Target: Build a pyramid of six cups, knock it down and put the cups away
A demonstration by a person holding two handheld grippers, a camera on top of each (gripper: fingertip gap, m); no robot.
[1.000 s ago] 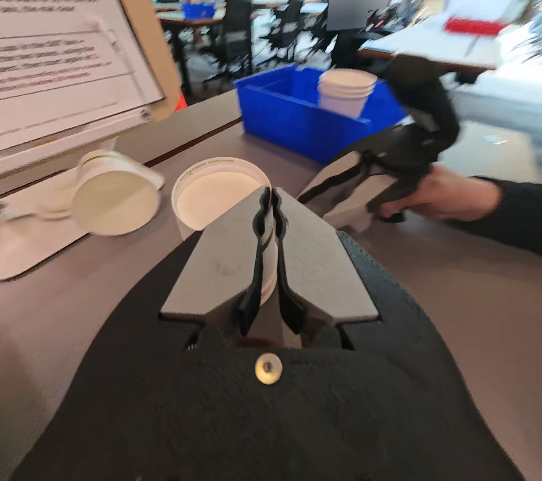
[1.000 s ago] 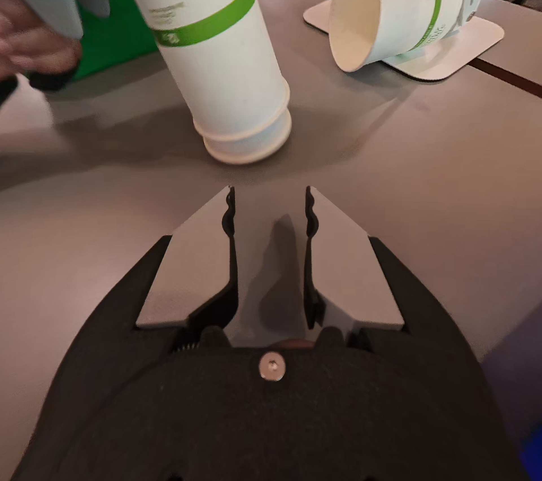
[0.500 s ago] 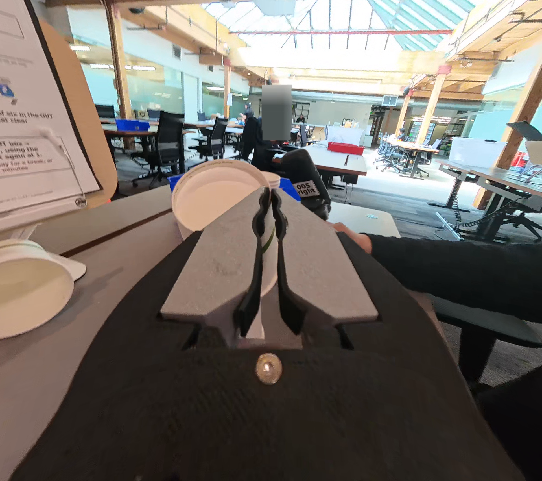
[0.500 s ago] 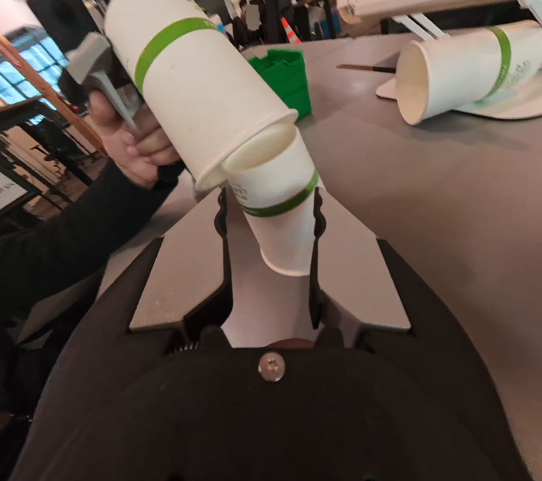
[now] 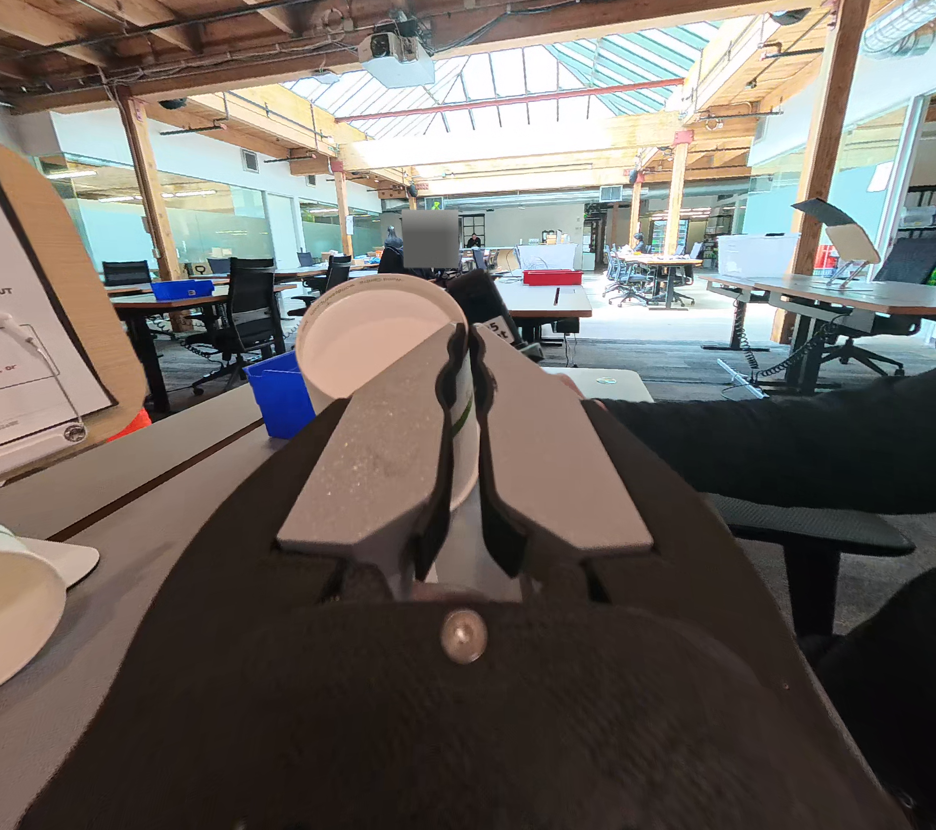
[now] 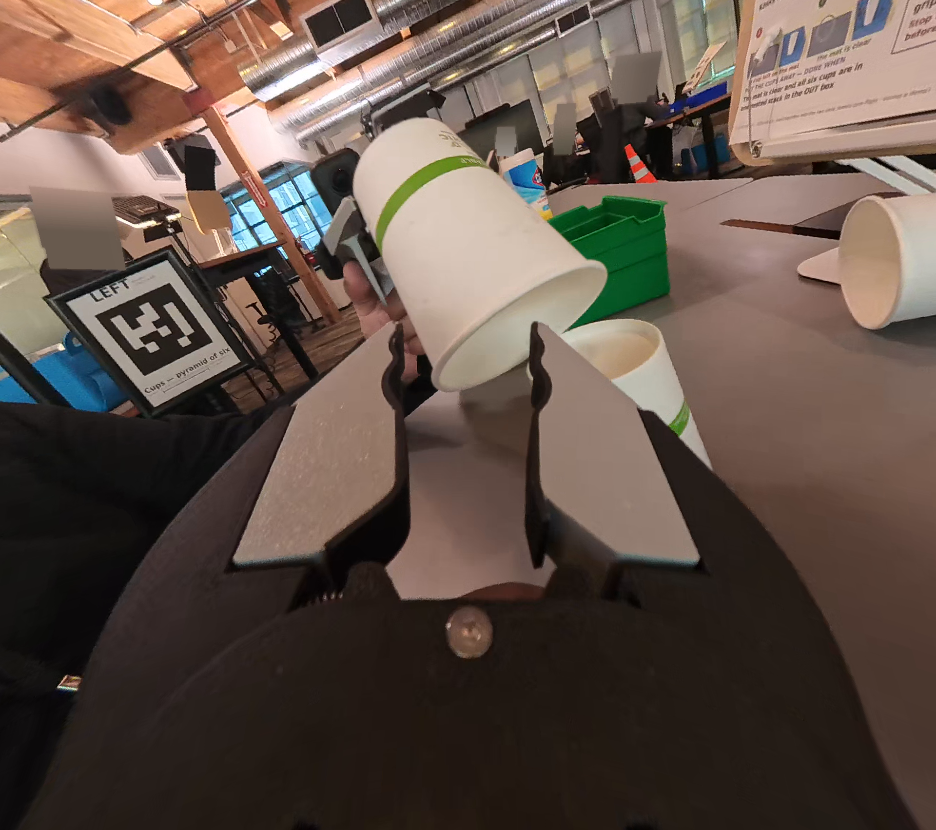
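Observation:
My left gripper [image 5: 468, 335] is shut on the wall of a white paper cup with a green band [image 5: 375, 345], held in the air with its base toward the camera. In the right wrist view this cup [image 6: 471, 259] is tilted, mouth down toward my right gripper [image 6: 466, 365], which is open with nothing between its fingers. A second cup [image 6: 643, 375] sits mouth up just past the right finger, partly hidden by it. A third cup lies on its side on a white stand base [image 6: 891, 269] and shows at the left view's edge [image 5: 25, 613].
A green bin [image 6: 618, 243] stands on the grey table [image 6: 759, 400] behind the cups, with a wipes canister [image 6: 527, 178] beyond it. A blue bin [image 5: 278, 390] sits at the table's far side. An instruction board [image 6: 835, 10] stands over the fallen cup. A dark sleeve [image 5: 759, 441] crosses on the right.
My left gripper lifted and tilted two nested cups off the table. The inner cup slid out, passed between my right fingers, and now sits apart beside the right finger.

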